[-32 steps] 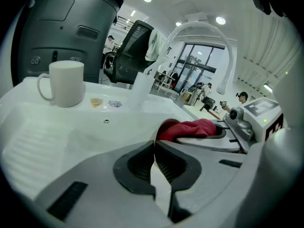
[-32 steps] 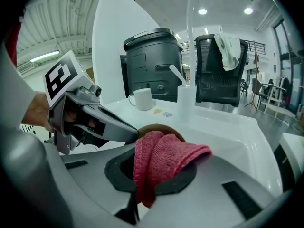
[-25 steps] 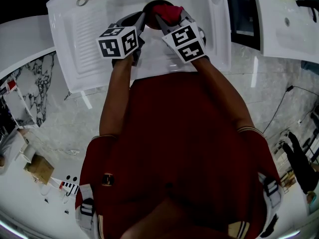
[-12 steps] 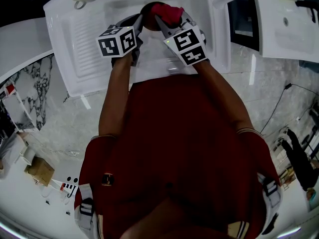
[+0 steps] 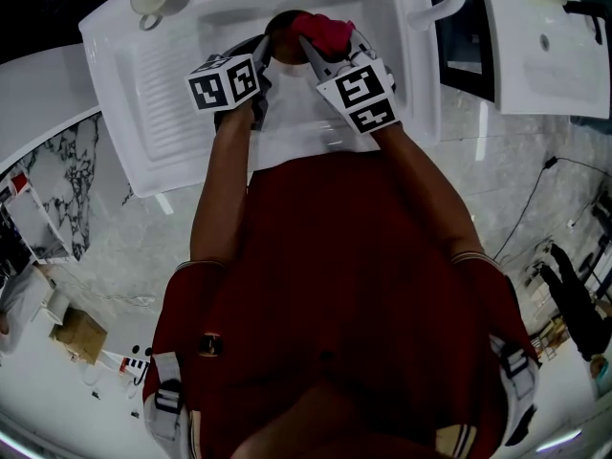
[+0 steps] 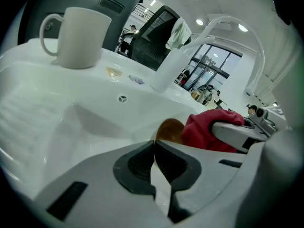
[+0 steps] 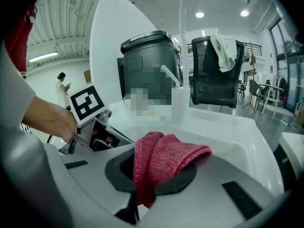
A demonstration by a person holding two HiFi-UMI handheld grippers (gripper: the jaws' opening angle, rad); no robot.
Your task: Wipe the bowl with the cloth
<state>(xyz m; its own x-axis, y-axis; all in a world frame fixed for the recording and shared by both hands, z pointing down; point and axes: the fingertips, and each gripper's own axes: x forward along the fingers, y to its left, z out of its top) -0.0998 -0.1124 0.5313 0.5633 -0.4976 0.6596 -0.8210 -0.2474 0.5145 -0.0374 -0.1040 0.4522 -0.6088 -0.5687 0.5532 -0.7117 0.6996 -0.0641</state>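
Right gripper (image 7: pixel 152 172) is clamped on a folded pink-red knitted cloth (image 7: pixel 164 158). Left gripper (image 6: pixel 153 144), jaws nearly together, seems to pinch the rim of the small brown bowl (image 6: pixel 168 129) inside the white sink basin (image 6: pixel 95 122). The cloth sits at the bowl's edge — wiping looks under way, not finished.
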